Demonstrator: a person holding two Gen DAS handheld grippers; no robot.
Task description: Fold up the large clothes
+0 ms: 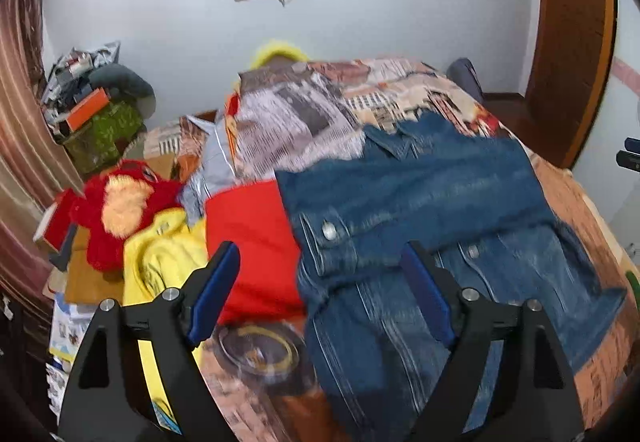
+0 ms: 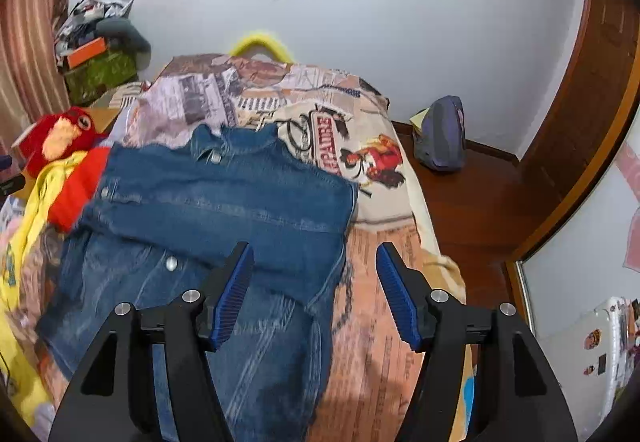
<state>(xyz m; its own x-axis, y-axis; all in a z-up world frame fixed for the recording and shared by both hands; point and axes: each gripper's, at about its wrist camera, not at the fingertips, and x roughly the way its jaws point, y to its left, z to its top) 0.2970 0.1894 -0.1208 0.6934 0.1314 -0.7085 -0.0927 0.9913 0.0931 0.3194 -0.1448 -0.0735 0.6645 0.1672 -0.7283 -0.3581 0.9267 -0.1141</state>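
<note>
Left gripper [image 1: 320, 254] held above bed level, pointed steeply downward; jaws spread wide, nothing gripped between blue pads [image 1: 216, 290]. Right gripper [image 2: 316, 254] likewise raised and angled down, jaws parted, slightly narrower gap, nothing clamped between ribbed blue pads [image 2: 234, 294]. Black finger frames seen at bottom of each wrist view. No hand or sleeve of person seen

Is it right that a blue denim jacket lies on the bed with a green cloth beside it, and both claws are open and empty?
Nearly. The cloth beside the denim jacket is red, not green, as the left wrist view shows. The rest holds.
</note>
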